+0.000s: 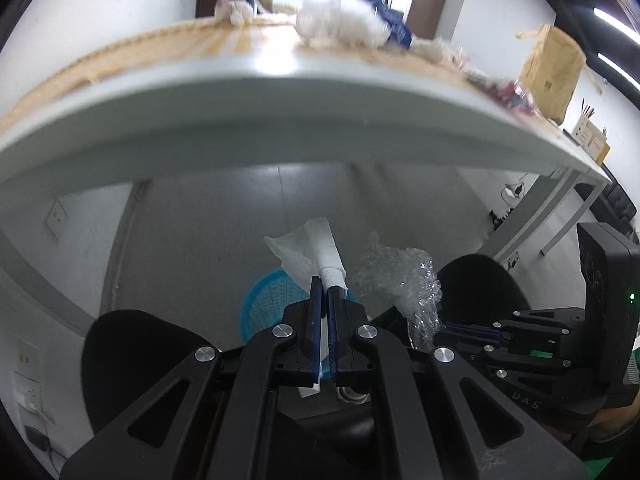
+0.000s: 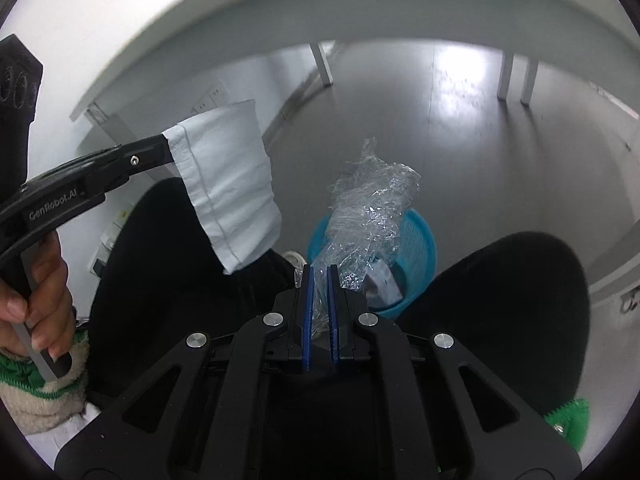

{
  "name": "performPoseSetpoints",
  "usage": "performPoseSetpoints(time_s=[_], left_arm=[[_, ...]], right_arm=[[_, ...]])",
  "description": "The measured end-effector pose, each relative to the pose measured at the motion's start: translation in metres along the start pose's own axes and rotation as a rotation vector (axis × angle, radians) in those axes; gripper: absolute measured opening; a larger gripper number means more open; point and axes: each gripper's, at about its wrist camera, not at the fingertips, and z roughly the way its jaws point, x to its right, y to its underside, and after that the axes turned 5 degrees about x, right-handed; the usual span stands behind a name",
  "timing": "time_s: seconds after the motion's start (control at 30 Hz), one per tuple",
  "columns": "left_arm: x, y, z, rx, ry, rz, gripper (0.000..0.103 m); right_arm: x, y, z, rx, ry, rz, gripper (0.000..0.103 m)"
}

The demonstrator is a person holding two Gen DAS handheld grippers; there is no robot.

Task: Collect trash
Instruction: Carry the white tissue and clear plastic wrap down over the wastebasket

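The left tool [image 1: 325, 286] is clamping a folded white tissue [image 1: 310, 250] by its lower end and the right tool [image 2: 320, 276] is pinching a crumpled wad of clear plastic film [image 2: 370, 204] at its base, both pieces hanging in the air above the blue basket [image 2: 424, 248]. Both look nearly weightless, limp and easily crushed, the film likely slick and springy, so these edge grips are probably holding well enough. The blue basket, standing on the floor under the counter [image 1: 280, 92] between the person's knees, is already holding a pale grey scrap [image 2: 384, 280], while more white litter [image 1: 340, 24] is lying up on the counter, well above the basket.
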Motion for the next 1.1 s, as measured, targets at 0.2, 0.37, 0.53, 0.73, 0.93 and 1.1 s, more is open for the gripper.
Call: performPoseSetpoints(time_s=[0.2, 0.37, 0.53, 0.73, 0.93, 1.1], left_arm=[[-0.017, 0.008, 0.037, -0.073, 0.008, -0.043, 0.002], [-0.033, 0.018, 0.071, -0.146, 0.020, -0.095, 0.002], [-0.049, 0.025, 0.100, -0.191, 0.030, -0.159, 0.002], [-0.064, 0.032, 0.132, -0.238, 0.028, -0.239, 0.002], [-0.068, 0.031, 0.159, -0.288, 0.014, -0.282, 0.002], [-0.077, 0.029, 0.192, -0.328, 0.004, -0.347, 0.002]], right_arm=[[0.002, -0.003, 0.030, -0.065, 0.025, 0.018, 0.006], [0.003, -0.010, 0.056, -0.115, 0.037, 0.035, 0.006], [0.015, -0.017, 0.087, -0.179, 0.037, 0.071, 0.006], [0.019, -0.021, 0.120, -0.232, 0.053, 0.109, 0.006], [0.023, -0.026, 0.148, -0.274, 0.072, 0.127, 0.006], [0.032, -0.025, 0.171, -0.316, 0.085, 0.151, 0.006]])
